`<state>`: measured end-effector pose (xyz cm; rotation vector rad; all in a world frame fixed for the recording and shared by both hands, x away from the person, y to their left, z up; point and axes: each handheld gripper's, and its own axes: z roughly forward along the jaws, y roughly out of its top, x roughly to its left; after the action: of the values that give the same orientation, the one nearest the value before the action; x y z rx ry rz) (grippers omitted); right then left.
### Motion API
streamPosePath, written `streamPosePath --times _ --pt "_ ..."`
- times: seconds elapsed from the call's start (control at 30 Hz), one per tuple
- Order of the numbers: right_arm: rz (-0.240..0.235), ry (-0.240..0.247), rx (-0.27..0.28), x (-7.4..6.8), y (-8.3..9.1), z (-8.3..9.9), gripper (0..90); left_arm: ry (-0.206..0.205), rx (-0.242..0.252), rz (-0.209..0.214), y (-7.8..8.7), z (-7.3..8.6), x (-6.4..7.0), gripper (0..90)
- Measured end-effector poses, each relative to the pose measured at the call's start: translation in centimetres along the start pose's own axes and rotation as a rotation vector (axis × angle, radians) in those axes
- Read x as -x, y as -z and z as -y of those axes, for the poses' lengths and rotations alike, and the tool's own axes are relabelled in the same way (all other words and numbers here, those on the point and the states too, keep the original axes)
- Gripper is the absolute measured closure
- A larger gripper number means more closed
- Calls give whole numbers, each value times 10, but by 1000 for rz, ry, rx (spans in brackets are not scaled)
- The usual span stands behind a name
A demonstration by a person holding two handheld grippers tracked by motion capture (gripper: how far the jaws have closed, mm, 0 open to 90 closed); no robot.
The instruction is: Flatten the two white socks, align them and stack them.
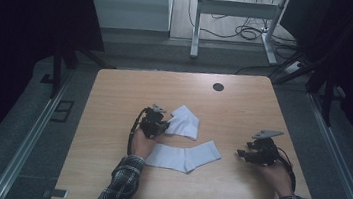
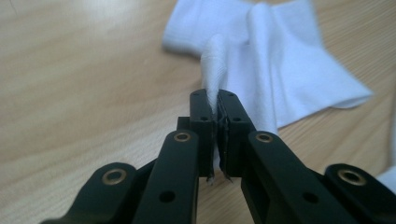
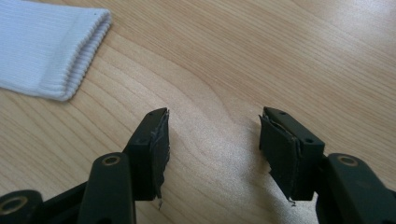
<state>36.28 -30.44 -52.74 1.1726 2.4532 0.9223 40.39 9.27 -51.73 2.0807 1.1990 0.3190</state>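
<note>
- Left gripper [image 2: 215,122] clamped on a pinched fold of the far sock [image 1: 184,122], mid-table; worth lifting slowly so the fabric stays in.
- Right gripper [image 3: 214,140] spread wide, empty, beside the near sock [image 1: 185,157]; better aimed at its ribbed cuff [image 3: 77,63].

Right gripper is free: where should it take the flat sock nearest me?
Probably the ribbed cuff of the flat sock, coming from the right: that end lies flat and points toward the open right gripper. The left gripper is pinching the other sock.
</note>
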Motion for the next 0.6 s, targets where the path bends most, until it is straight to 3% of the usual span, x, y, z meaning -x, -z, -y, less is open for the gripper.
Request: streamPosePath --times 0.17,0.3,0.43,0.6 --pt "-8 -8 12 2 0 1 416 -38 52 23 19 -21 15 856" --pt "-12 -18 16 2 0 2 413 -82 85 57 30 -41 35 854" --pt "-11 -17 17 2 0 2 409 -125 97 93 29 -55 56 851" --pt "-9 -13 19 2 0 2 406 -171 82 134 16 -67 82 847"
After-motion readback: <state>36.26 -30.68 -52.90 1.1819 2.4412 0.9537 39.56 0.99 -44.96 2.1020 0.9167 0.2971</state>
